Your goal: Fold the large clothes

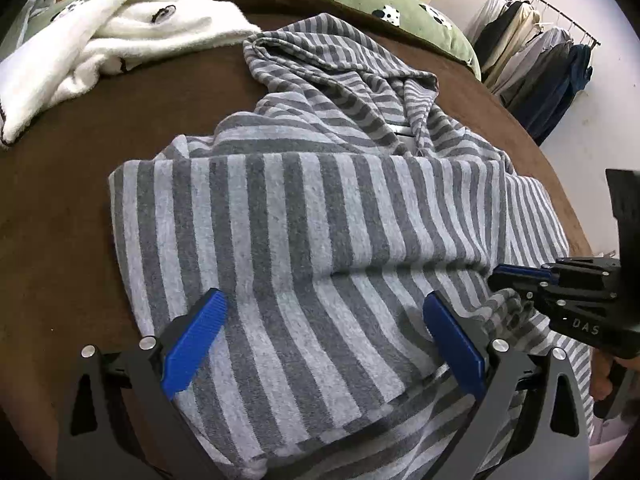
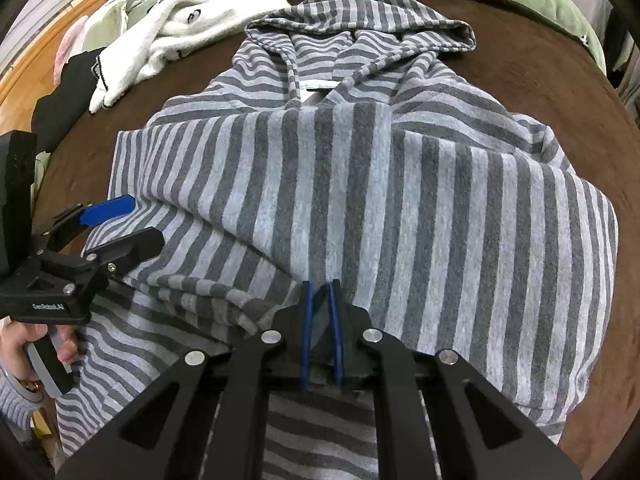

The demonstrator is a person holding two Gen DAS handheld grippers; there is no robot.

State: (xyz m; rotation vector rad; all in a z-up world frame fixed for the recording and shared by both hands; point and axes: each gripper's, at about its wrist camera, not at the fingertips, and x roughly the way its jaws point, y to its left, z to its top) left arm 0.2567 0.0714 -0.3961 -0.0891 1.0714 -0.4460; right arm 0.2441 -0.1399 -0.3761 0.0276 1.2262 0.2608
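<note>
1. Hoodie [image 2: 360, 184] on show: a grey-and-white striped hooded top lies spread across the brown bedcover [image 1: 72, 216], hood at the far end, hem at the near edge. Both sleeves appear to be laid across the chest already, so by my reading we are mid-fold, with the bottom-up fold next.

2. Right gripper [image 2: 320, 300] has its blue pads pinched nearly together, and a thin ridge of striped cloth sits between them, right at the near hem. That is a grip on the hoodie.

3. Left gripper [image 1: 324, 320] stands wide open, pads spread well apart over the near part of the garment, nothing caught between them yet.

4. Next call, as I judge it: the left needs to sink and close on the hem beside the right's hold, then both lift and carry the near edge toward the hood. An uneven grab could drag the sleeves askew.

5. Left wrist view alone shows the clothes rack [image 1: 536, 60] with hanging garments at far right, and the right gripper side-on.

6. Right wrist view alone shows the whole hood opening, the drawstring [image 2: 294, 80], and the person's hand [image 2: 24, 344] on the left handle.

7. Both views catch the white fleece garment [image 1: 120, 40] lying far left, apart from the hoodie.
</note>
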